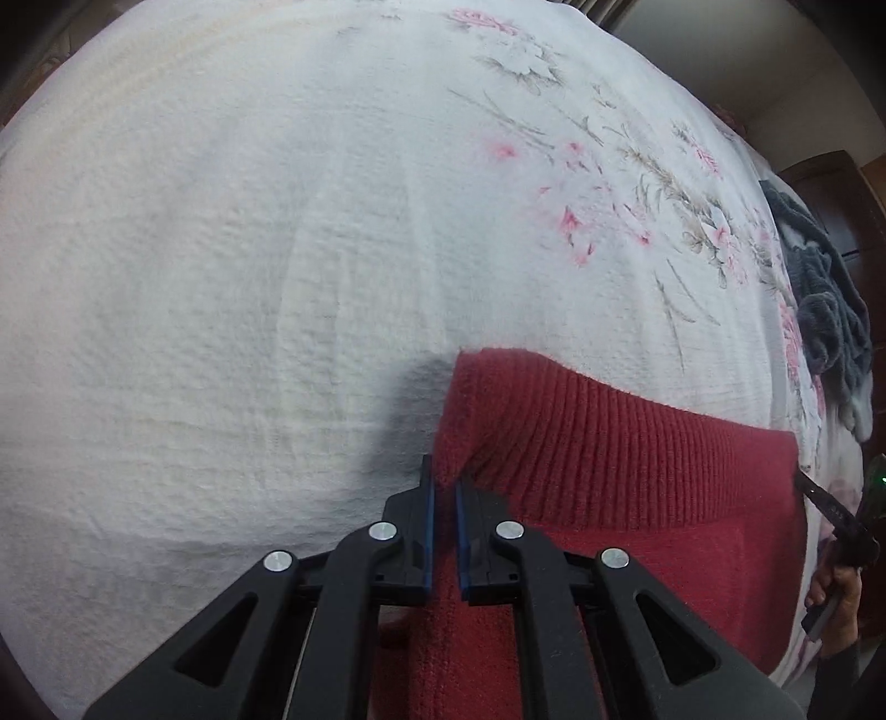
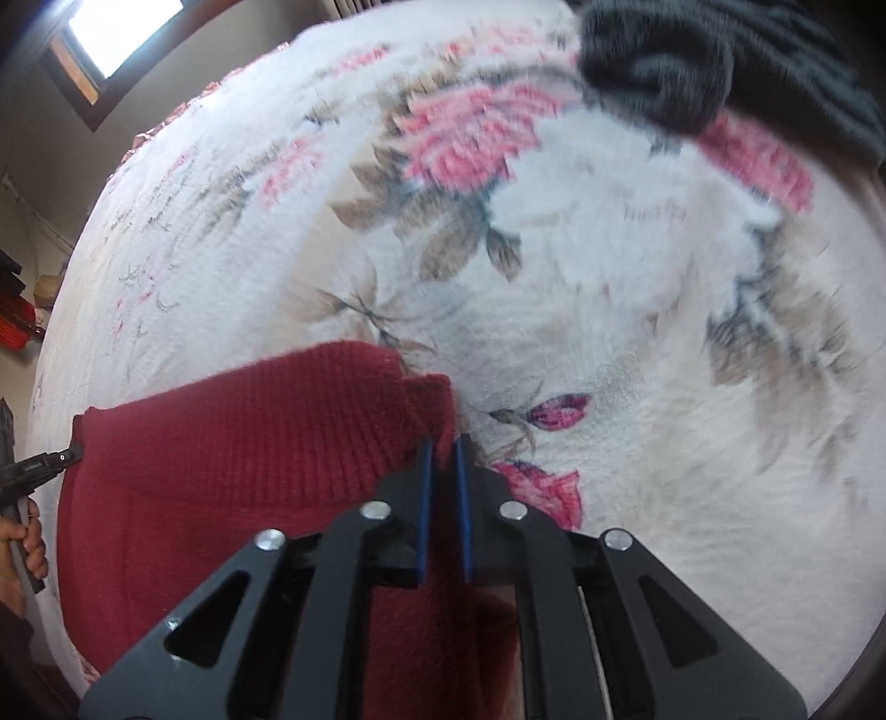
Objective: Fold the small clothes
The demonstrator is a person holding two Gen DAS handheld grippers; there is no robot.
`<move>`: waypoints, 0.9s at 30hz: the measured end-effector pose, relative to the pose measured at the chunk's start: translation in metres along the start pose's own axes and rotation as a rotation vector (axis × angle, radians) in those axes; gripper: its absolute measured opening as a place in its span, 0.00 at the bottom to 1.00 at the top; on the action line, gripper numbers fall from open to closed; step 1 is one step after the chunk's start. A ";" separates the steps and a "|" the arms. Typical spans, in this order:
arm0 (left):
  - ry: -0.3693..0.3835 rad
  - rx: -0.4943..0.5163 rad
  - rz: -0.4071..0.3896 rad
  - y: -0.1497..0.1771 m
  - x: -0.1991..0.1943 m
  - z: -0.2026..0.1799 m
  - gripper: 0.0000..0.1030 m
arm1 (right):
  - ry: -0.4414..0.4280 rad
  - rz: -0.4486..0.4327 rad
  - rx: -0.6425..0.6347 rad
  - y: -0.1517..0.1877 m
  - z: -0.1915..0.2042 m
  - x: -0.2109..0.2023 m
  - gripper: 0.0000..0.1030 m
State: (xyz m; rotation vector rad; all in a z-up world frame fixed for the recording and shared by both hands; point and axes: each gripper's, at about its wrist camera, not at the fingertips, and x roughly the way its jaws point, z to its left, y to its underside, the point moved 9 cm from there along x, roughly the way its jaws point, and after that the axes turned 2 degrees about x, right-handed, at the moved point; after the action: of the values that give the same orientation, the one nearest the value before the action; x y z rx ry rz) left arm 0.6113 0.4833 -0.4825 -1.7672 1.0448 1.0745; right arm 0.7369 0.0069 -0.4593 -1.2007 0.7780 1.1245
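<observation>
A red knit garment (image 1: 609, 465) with a ribbed hem is stretched between both grippers just above the bed. My left gripper (image 1: 446, 476) is shut on the hem's left corner, its blue pads pinching the knit. My right gripper (image 2: 443, 446) is shut on the opposite corner of the same red garment (image 2: 249, 443). Each wrist view shows the other gripper at the far end of the hem: the right gripper's tip (image 1: 803, 482) and the left gripper's tip (image 2: 66, 457). The garment's lower part hangs under the fingers, out of sight.
A white bedspread (image 1: 221, 277) with pink flower print (image 2: 459, 144) covers the bed. A dark grey garment (image 1: 830, 310) lies bunched near the bed's edge, also at the top of the right wrist view (image 2: 692, 66). A hand (image 2: 27, 543) holds the left gripper's handle. A window (image 2: 116, 27) is behind.
</observation>
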 end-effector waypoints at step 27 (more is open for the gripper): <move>0.193 0.056 -0.007 0.087 -0.043 -0.011 0.01 | -0.325 0.004 0.140 0.110 0.013 -0.056 0.00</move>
State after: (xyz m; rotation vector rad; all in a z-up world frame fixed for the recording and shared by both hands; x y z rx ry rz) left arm 0.5213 0.4538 -0.4575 -1.8555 1.1719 0.8742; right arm 0.6150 0.0034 -0.4387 -0.8713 0.5984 1.2108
